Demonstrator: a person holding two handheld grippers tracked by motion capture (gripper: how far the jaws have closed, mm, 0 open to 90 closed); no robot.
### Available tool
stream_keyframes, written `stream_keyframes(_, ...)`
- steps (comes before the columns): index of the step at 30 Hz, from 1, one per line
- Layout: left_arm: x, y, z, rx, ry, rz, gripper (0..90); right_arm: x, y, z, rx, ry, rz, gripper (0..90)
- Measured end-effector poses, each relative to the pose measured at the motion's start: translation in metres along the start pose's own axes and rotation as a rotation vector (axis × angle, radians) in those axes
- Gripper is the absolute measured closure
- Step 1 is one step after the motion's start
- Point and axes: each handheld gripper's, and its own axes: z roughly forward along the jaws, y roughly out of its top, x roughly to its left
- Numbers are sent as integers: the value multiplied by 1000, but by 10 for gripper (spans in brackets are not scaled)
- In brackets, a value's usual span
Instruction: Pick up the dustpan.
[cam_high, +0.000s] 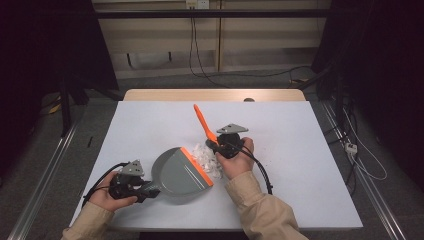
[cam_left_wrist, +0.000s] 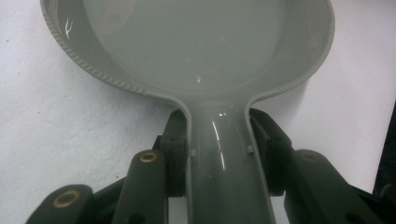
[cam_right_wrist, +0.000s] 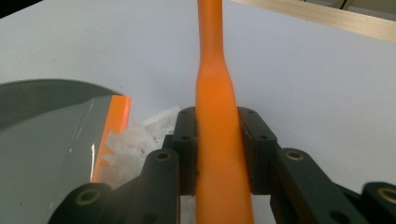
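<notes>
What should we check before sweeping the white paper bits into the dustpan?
1. Left tongs shut on the dustpan handle: ok.
2. Right tongs shut on the orange brush handle: ok.
3. Dustpan's orange lip faces the paper bits: ok.
4. Paper bits lie right at the lip: ok.
5. Lip flat on the table with no gap: cannot tell.
6. Brush bristles behind the pile: cannot tell, the hand hides them.
</notes>
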Motion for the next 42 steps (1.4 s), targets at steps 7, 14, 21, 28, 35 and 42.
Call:
stream_keyframes(7, 1, -2, 0, 0, 8, -18, 610, -1, 0, -1, 1, 2, -4, 709)
stream_keyframes(14, 2, -4, -4, -7, 11, -26, 617, -1, 0, 0, 2, 7, -2, 709)
stream_keyframes(21, 1, -6, -4, -4, 18, -20, 618, -1, 0, -1, 0, 10, -9, 709)
stream_keyframes(28, -1, 0, -9, -2, 23, -34, 625, 0, 0, -1, 1, 11, -14, 709)
stream_keyframes(35, -1, 0, -9, 1, 22, -37, 624, 0, -1, 0, -3, 15, -20, 709)
stream_keyframes(42, -1, 3, -8, 0, 17, -43, 625, 4, 1, 0, 8, 22, -36, 709)
